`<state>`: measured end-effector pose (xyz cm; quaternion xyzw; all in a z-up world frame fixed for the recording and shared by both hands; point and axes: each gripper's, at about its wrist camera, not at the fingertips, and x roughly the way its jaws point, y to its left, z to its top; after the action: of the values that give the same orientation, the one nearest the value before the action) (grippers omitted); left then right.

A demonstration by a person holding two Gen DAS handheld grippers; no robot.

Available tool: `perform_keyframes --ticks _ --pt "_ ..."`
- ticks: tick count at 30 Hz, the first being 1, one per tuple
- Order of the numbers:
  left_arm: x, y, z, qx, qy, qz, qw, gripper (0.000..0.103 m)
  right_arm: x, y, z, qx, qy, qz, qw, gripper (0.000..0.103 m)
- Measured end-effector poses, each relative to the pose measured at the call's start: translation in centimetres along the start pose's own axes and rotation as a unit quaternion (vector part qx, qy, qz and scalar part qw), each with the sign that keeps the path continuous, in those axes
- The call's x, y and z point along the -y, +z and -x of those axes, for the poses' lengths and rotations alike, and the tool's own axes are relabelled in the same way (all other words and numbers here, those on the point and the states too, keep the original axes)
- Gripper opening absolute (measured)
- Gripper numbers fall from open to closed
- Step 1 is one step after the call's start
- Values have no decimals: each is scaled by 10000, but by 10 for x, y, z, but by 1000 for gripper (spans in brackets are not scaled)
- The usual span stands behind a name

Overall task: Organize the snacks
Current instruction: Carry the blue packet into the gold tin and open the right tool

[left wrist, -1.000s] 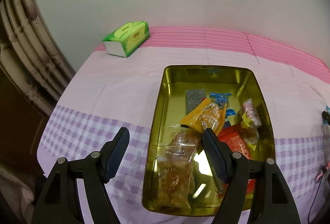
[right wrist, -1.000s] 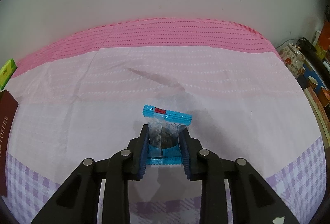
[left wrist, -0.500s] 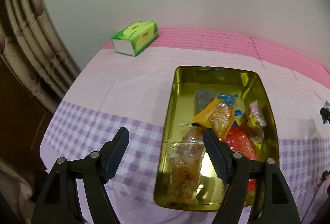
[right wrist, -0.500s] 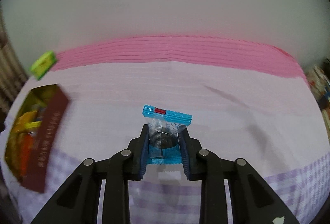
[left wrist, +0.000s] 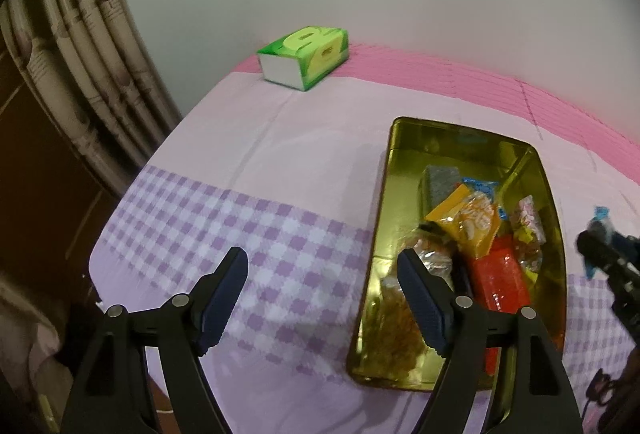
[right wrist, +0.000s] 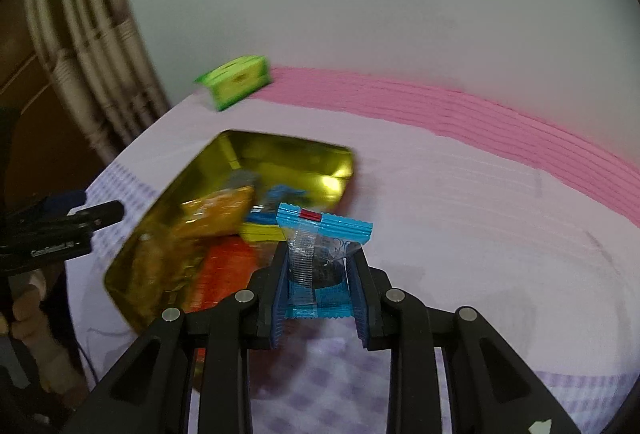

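A gold tin [left wrist: 384,194] sits on the pink and purple cloth and holds several snack packets, among them an orange one [left wrist: 468,218] and a red one [left wrist: 498,280]. My left gripper [left wrist: 322,298] is open and empty, hovering over the checked cloth at the tin's left edge. My right gripper [right wrist: 318,298] is shut on a blue-edged clear cookie packet [right wrist: 324,230] and holds it above the cloth beside the tin's [right wrist: 280,150] right rim. The right gripper also shows at the right edge of the left wrist view [left wrist: 600,246].
A green tissue box [left wrist: 306,56] stands at the back left of the table near the wall; it also shows in the right wrist view [right wrist: 236,82]. Beige curtain folds [left wrist: 72,46] hang at the left. The table's left edge drops off beside the left gripper.
My right gripper has swung left with the cookie packet, from the open cloth to beside the tin. My left gripper has drifted left, off the tin.
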<state>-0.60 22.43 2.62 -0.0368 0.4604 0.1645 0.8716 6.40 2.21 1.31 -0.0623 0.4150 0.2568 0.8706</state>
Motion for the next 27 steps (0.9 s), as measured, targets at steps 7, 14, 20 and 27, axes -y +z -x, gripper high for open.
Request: perform_keyframes --ticks 7,14,20,27 --pt "-13 -8 -1 -97 77 102 9999 78 -32 -1 -28 -277 210 257 9991 26" --pt "-17 -11 -2 -136 65 171 9997 78 -36 5 -47 -360 51 355 9987 26" --pt "-16 -11 -3 -170 46 151 9997 79 -28 10 -59 -482 -133 264 9984 26" --pt "-16 -11 -4 -208 12 170 9996 79 -34 11 -64 -474 -264 372 9978 28"
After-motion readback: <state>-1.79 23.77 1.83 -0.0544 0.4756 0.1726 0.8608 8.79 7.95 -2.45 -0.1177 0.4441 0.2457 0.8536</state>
